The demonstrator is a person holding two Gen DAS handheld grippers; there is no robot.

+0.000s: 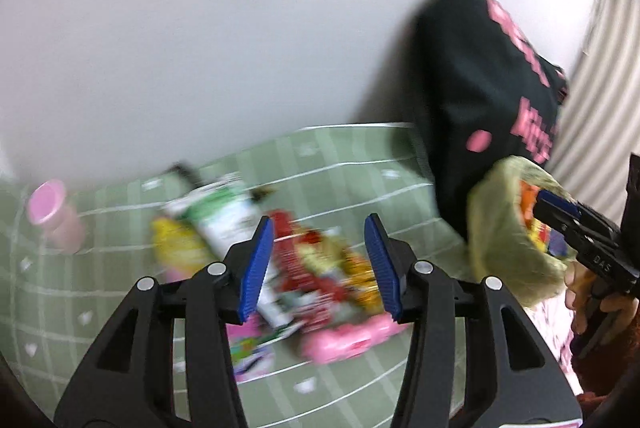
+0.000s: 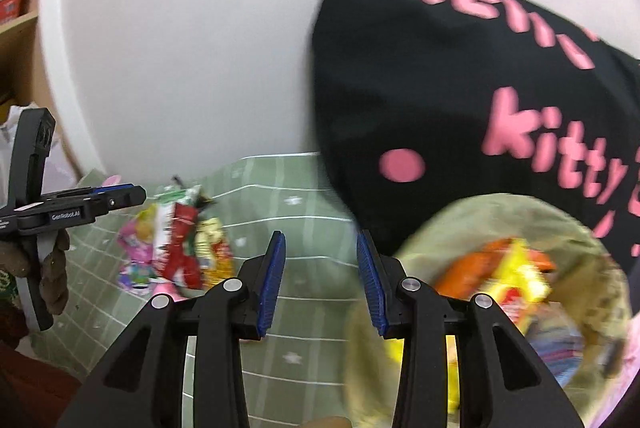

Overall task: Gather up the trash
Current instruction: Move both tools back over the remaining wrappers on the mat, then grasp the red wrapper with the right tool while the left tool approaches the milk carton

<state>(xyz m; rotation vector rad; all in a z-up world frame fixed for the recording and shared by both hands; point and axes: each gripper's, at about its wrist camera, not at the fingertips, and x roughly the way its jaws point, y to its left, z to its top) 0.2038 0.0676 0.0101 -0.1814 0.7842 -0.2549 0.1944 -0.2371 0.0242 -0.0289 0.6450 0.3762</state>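
Observation:
A blurred pile of snack wrappers (image 1: 320, 268) (image 2: 176, 248), red, yellow, white and pink, lies on a green checked cloth (image 1: 360, 163). My left gripper (image 1: 322, 264) hovers over the pile, open, with the wrappers showing between its blue pads but untouched. It is seen side-on as the left gripper (image 2: 132, 195) in the right wrist view. My right gripper (image 2: 320, 284) is open with only cloth behind its gap. Beside its right finger is a pale green trash bag (image 2: 460, 216) (image 1: 492, 228) holding several wrappers (image 2: 516, 280). In the left wrist view the right gripper (image 1: 548, 203) reaches over the bag's mouth.
A black bag with pink lettering (image 1: 472, 87) (image 2: 420, 87) stands behind the trash bag against a white wall. A pink cup (image 1: 52, 216) sits at the cloth's far left. A wooden shelf (image 2: 16, 27) is at the left edge. A gloved hand (image 2: 52, 268) grips the left tool.

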